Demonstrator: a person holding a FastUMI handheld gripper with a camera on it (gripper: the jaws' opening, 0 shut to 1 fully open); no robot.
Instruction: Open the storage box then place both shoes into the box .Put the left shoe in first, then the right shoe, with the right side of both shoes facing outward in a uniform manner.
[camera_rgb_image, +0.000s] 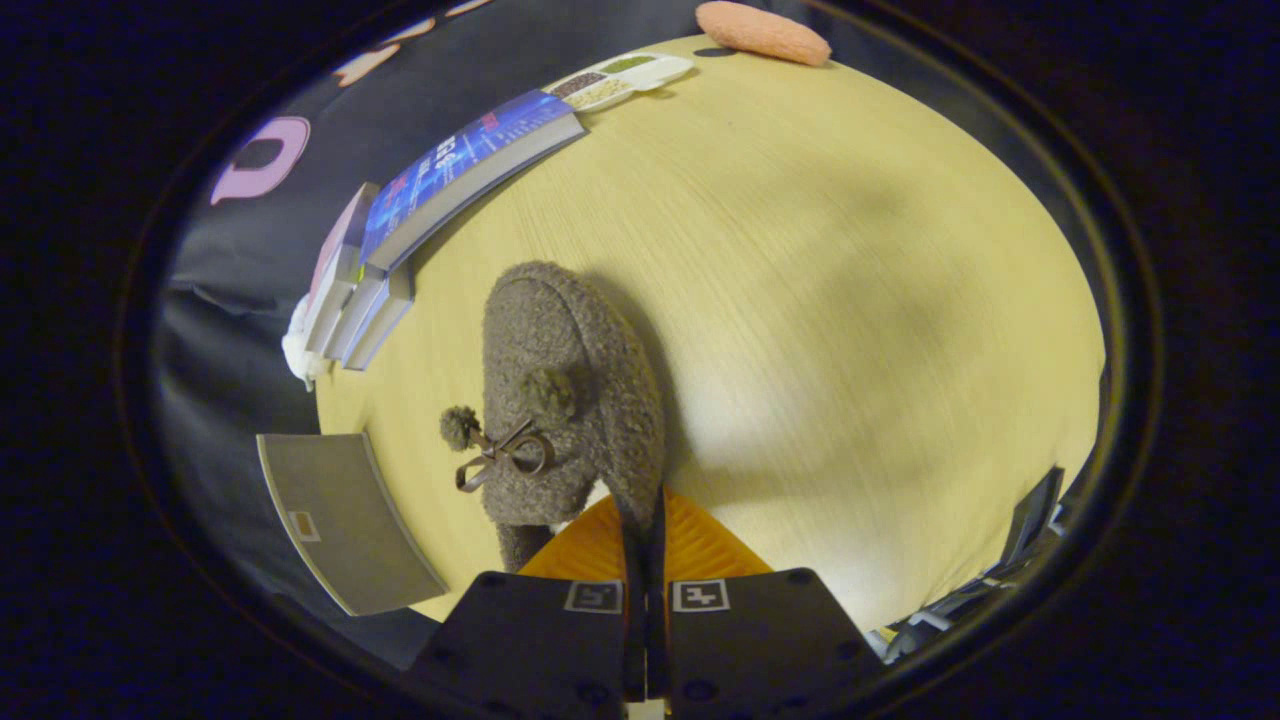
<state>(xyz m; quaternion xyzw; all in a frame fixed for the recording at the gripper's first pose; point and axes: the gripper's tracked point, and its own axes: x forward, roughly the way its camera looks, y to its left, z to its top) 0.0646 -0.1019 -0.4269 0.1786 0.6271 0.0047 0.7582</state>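
Note:
A fuzzy grey-brown shoe (570, 360) with pompoms and a bow-shaped metal buckle (505, 458) extends ahead of the fingers, toe pointing away. My gripper (645, 505) is shut on the rim of the shoe's opening at the heel end, with both fingers pressed close together on it. The shoe's shadow falls to its right on the light wooden table (850, 300). Whether the shoe rests on the table or hangs above it, I cannot tell. A flat grey panel with a small label (340, 520), perhaps part of the storage box, lies at the table's edge left of the fingers.
Beyond the shoe to the left, a stack of books (420, 210) lies along the table's edge. Farther back are a white divided tray (620, 78) and a pink fuzzy object (762, 32). Dark objects (1030, 530) sit at the table's right edge.

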